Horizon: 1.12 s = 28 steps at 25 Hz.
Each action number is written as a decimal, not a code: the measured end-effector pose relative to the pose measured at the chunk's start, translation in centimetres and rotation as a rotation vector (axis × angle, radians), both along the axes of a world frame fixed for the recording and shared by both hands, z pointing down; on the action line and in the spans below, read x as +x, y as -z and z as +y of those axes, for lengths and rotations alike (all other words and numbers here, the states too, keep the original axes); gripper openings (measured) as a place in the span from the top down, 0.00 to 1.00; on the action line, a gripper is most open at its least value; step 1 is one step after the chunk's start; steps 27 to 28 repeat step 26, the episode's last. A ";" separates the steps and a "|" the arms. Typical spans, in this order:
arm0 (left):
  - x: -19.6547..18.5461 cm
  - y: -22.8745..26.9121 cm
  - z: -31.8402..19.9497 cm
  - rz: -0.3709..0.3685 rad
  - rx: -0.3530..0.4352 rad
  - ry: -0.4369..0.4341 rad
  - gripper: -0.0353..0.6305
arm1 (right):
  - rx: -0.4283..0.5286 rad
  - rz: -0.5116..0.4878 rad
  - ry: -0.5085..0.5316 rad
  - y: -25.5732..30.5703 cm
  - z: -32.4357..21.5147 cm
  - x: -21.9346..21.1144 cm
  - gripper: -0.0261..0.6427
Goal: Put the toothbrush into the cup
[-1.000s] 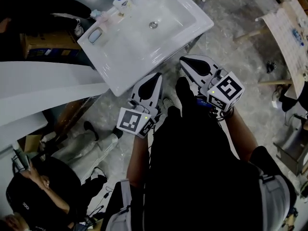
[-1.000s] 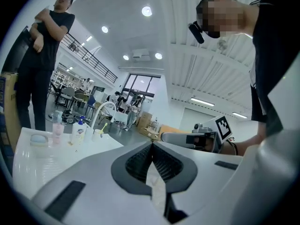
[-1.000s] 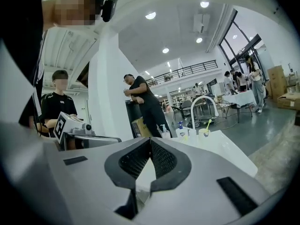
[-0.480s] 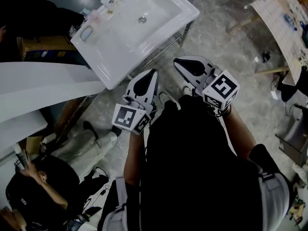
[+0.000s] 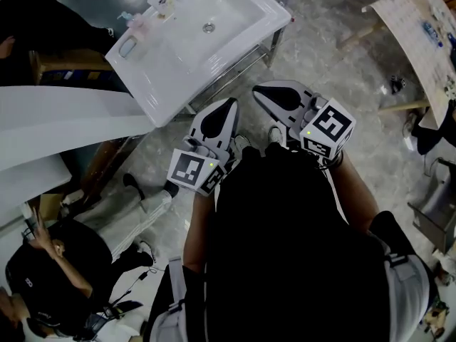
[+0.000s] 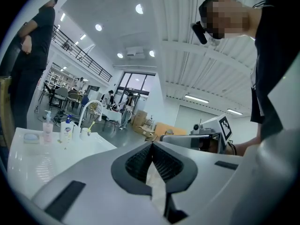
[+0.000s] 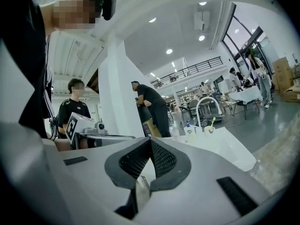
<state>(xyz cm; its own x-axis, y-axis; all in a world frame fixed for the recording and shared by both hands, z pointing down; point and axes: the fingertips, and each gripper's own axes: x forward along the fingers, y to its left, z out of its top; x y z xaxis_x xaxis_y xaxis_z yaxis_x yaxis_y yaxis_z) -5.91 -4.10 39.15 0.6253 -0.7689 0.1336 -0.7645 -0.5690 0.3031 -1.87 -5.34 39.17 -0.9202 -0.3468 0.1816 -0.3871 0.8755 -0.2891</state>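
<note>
Left tool point(image 6: 151, 146) and right tool point(image 7: 150, 140) are pinched shut, empty, well short of the white ceramic basin point(image 5: 165, 84). Only the gripper views show the yellow-green toothbrush point(image 7: 212, 122), standing in the pale cup point(image 7: 209, 130).

Two tools point(image 5: 229, 105) point(image 5: 260, 91), one sink point(image 5: 185, 73), two bottles point(image 6: 66, 128) point(image 6: 47, 125), one cup point(image 6: 85, 132), one toothbrush point(image 6: 92, 124), one soap dish point(image 6: 31, 137)

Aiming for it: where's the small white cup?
In the right gripper view the small white cup stands on the white sink's rim under the curved faucet, right of the blue-capped bottle.
</note>
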 end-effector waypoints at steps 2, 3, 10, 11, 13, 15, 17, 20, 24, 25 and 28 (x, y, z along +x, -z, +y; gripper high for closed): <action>0.3 0.0 0.2 -0.001 0.004 0.002 0.94 | -0.002 -0.014 0.001 0.2 0.0 0.3 0.94; 0.4 0.1 0.3 -0.002 0.005 0.005 0.94 | -0.003 -0.021 0.001 0.3 0.1 0.4 0.94; 0.8 0.0 0.6 0.000 -0.003 0.013 0.94 | 0.001 -0.018 0.026 0.6 0.6 0.4 0.94; 0.8 0.0 0.7 0.000 -0.006 0.013 0.94 | -0.002 -0.017 0.028 0.6 0.7 0.4 0.94; 0.9 -0.1 0.8 0.000 -0.006 0.011 0.94 | -0.002 -0.008 0.028 0.4 1.0 0.5 0.94; 1.1 0.0 1.1 0.000 -0.003 0.010 0.94 | -0.003 -0.004 0.029 0.2 1.3 0.6 0.94; 1.2 0.1 1.4 0.002 -0.003 0.013 0.94 | -0.003 -0.001 0.035 0.2 1.6 0.6 0.94; 1.3 0.0 1.9 -0.004 0.006 0.013 0.94 | 0.001 0.004 0.044 0.2 2.2 0.7 0.94; 1.6 0.0 2.3 -0.005 0.005 0.010 0.94 | 0.002 0.012 0.048 0.1 2.5 0.7 0.94; 1.6 0.0 2.4 -0.003 0.003 0.010 0.94 | 0.002 0.013 0.049 0.1 2.5 0.7 0.94; 1.6 0.0 2.5 -0.001 0.000 0.010 0.94 | 0.002 0.014 0.050 0.0 2.5 0.7 0.94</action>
